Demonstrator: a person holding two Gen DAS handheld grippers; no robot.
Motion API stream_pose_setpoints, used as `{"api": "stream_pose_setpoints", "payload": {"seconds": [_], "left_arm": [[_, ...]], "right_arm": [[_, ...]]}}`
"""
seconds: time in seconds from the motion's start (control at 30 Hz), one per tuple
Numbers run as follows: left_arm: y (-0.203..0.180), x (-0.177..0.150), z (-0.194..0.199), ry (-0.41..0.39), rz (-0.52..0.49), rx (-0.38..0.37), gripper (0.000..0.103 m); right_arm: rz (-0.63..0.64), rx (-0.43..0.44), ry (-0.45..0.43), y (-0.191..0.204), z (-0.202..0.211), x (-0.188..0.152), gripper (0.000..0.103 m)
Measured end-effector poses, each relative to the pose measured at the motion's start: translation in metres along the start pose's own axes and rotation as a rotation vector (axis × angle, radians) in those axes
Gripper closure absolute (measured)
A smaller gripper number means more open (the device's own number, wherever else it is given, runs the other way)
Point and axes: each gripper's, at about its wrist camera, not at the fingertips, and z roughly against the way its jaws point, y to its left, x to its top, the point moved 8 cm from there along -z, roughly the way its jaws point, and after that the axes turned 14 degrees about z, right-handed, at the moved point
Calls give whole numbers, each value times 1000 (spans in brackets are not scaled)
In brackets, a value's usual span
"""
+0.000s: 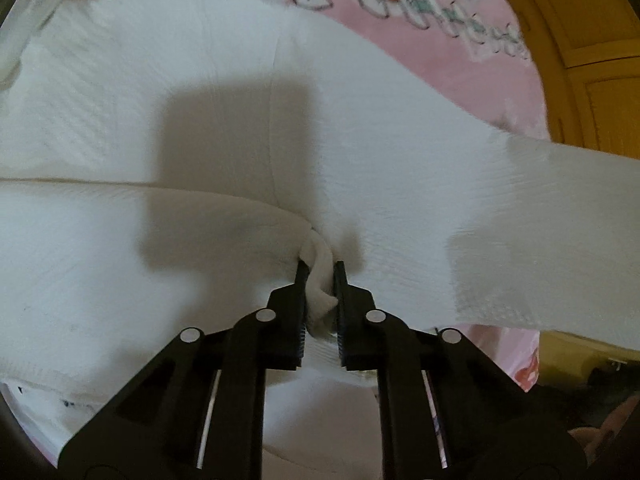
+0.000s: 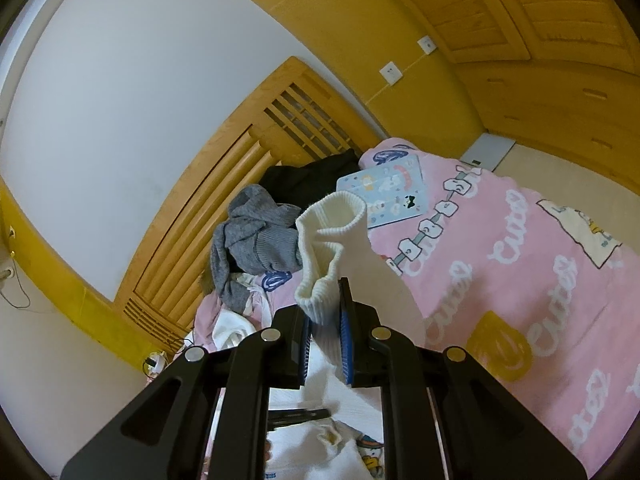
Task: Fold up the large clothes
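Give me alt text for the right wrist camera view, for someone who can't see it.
The right hand-held gripper is shut on the ribbed cuff of a white sweater sleeve, lifted over a pink cartoon-print bedspread. Behind it, a grey knit garment and dark clothing lie heaped against a wooden headboard.

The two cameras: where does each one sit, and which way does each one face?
Left wrist: sits on the left claw, faces steeply down onto the white sweater spread over the pink bedsheet; its black fingers pinch a bunch of the knit.
Right wrist: sits on the right claw, faces more level across the bed toward the wooden headboard and a grey garment; its fingers hold the sweater's ribbed cuff.
Shared: the white sweater and the pink bedsheet.
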Motion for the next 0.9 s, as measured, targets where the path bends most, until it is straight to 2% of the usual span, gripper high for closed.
{"api": "stream_pose_setpoints", "payload": {"seconds": [0.2, 0.37, 0.5, 0.57, 0.7, 0.83, 0.9], "left_arm": [[6, -5, 19, -32, -33, -19, 93], [-2, 24, 37, -99, 13, -85, 92], [-17, 56, 25, -131, 15, -45, 93], [-20, 63, 6, -113, 27, -16, 93], [-9, 59, -18, -63, 37, -11, 92], [-1, 51, -8, -17, 81, -111, 91], [-3, 47, 2, 3, 53, -145, 91]], "right_arm": [[5, -88, -68, -25, 25, 25, 91], [19, -168, -137, -47, 53, 57, 92], [21, -180, -168, -54, 68, 71, 92], [29, -177, -170, -51, 69, 73, 92], [38, -151, -151, -42, 63, 71, 92], [69, -111, -140, -18, 54, 66, 92], [89, -84, -139, 0, 49, 64, 92]]}}
